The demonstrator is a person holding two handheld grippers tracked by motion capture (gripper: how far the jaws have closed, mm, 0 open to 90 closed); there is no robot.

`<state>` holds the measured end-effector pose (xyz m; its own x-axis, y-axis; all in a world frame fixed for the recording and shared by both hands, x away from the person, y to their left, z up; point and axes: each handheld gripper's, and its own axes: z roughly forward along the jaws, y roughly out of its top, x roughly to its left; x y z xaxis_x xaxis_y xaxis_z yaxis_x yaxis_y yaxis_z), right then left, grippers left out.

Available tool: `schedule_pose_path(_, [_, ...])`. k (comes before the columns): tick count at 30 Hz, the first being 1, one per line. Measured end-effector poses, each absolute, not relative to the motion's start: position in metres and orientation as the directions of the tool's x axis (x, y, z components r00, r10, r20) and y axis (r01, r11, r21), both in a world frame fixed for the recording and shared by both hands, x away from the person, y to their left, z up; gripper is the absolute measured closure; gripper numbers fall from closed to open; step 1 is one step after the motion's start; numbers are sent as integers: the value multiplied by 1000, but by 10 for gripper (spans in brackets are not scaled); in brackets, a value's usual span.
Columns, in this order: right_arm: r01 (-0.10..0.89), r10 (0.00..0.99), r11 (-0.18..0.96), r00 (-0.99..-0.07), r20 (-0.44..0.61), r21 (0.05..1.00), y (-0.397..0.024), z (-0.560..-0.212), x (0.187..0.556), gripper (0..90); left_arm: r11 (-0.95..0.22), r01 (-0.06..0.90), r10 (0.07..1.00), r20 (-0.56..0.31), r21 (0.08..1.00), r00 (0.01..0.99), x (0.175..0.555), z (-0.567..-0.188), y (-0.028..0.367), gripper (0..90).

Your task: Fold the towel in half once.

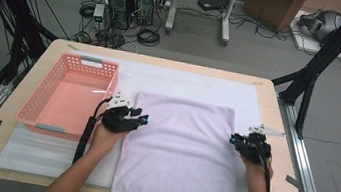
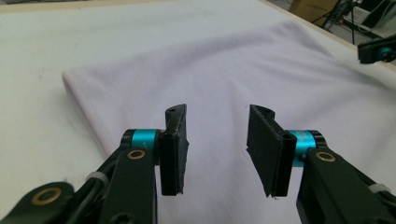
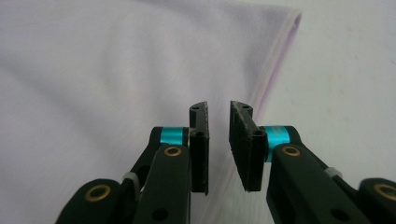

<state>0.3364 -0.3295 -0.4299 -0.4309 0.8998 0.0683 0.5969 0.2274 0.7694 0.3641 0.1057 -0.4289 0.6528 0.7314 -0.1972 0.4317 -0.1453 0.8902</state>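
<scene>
Centrally on the wooden table — over a white mat — lies the folded lilac towel; left gripper and right gripper fingers spread, empty, beside a pink basket; cables litter the grey floor.

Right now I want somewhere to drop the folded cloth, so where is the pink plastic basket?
In the high view the pink plastic basket sits at the table's left, on the white mat, just left of the pale lilac folded cloth and beside the left gripper.

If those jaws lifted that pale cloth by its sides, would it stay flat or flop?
The cloth would probably sag in the middle: it looks like soft, thin folded fabric lying flat. Its layered edge suggests the folds might slip apart. It likely weighs little.
</scene>
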Motion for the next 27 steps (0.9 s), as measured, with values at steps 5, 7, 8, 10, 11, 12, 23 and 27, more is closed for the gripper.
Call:
schedule_pose_path(5, [611,899,231,-432,75,757,-325,-429,384,776,-158,472,776,-186,867,602,405,-434,97,634])
schedule_pose_path(7, [619,899,216,-428,94,755,-325,-430,399,781,-159,495,791,-190,854,581,419,-439,95,642])
schedule_pose_path(8, [628,899,212,-426,103,748,-325,-432,406,793,-177,519,812,-174,836,558,427,-443,94,653])
schedule_pose_path(10, [643,898,218,-426,106,735,-323,-438,418,797,-184,556,837,-168,810,521,437,-447,94,669])
schedule_pose_path(11, [655,902,219,-418,106,723,-322,-441,423,801,-182,575,848,-169,797,502,442,-450,94,683])
schedule_pose_path(12, [656,906,218,-411,100,723,-322,-443,427,821,-183,586,857,-164,789,488,447,-450,94,739])
schedule_pose_path(23, [625,956,158,-291,41,765,-332,-448,437,884,-190,577,907,-83,794,412,457,-449,90,779])
schedule_pose_path(27, [613,952,134,-297,70,778,-339,-437,427,774,-136,595,889,-167,792,426,451,-439,96,657])
